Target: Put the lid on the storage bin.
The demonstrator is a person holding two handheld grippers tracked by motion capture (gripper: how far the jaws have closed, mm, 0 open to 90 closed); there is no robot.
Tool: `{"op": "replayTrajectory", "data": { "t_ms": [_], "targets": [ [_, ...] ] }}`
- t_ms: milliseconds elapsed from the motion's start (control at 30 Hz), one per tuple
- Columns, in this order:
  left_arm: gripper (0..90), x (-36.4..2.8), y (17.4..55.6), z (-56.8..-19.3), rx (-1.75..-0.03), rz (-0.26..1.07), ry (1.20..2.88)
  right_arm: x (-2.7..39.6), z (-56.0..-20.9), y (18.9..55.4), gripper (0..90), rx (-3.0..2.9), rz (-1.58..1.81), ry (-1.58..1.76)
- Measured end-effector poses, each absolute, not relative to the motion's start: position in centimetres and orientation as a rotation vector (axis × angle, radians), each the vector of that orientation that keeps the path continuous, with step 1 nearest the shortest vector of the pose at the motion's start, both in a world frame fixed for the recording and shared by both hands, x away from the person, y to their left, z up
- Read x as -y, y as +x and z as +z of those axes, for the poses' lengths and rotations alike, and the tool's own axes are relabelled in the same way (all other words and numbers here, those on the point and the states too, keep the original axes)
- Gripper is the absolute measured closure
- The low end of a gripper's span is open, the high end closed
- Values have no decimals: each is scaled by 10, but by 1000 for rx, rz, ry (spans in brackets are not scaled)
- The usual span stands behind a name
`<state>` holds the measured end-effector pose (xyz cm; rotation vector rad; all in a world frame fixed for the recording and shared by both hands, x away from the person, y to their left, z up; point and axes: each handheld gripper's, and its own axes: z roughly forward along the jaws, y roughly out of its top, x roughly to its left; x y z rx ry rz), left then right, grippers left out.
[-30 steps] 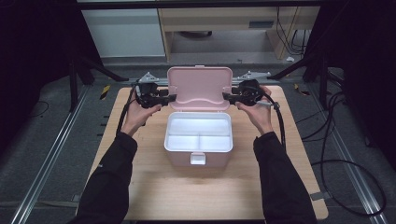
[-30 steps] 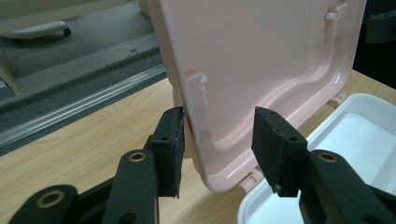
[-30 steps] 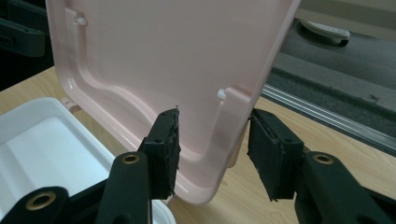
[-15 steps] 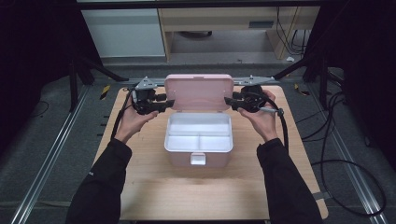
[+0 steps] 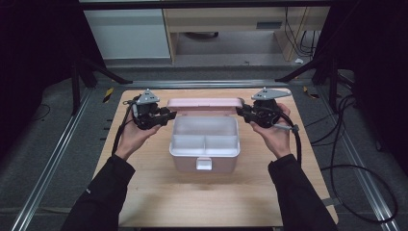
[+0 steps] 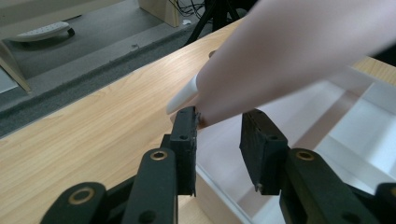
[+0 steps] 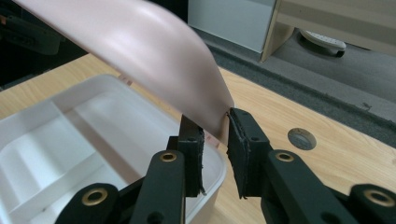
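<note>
From high up: a pink lid point(image 5: 204, 102) tipped forward over a white box point(image 5: 204, 144), in the middle of the wooden table point(image 5: 192, 202). Left gripper point(image 5: 166, 117) at one end of the lid, right gripper point(image 5: 243, 111) at the other. Looks like closing the box. Bring both ends down together, slow and even, with no twist.

In the left gripper view: jaws just been closing, with the lid's corner point(image 6: 289, 56) between them. One pad up against the lid; hard to tell about the other, so cannot say if held tight. Squeeze a little more before pushing down.

In the right gripper view: jaws just been closing too, now pinching the lid's edge point(image 7: 140, 51) just above the box rim point(image 7: 70, 135). Keep clear of the rim on the way down. Let go only once the lid lies flat, then press the front clip point(image 5: 204, 164) shut.
</note>
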<state>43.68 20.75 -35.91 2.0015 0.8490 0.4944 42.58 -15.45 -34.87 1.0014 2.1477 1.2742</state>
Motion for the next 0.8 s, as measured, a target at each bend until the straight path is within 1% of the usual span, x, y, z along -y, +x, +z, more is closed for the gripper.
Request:
{"op": "replayTrajectory", "data": {
  "t_ms": [167,300,567,800],
  "targets": [
    [669,-207,423,-365,-825,518,2031,156,-356,410,753,-2169,1266,975],
    [656,-207,412,-373,-805,529,2042,157,-363,396,733,-2195,1258,950],
    [646,-210,394,-382,-796,525,2040,161,-375,376,720,-2228,1278,955],
    [553,-226,373,-386,-815,542,1993,171,-377,362,655,-2207,1279,960]
  ]
}}
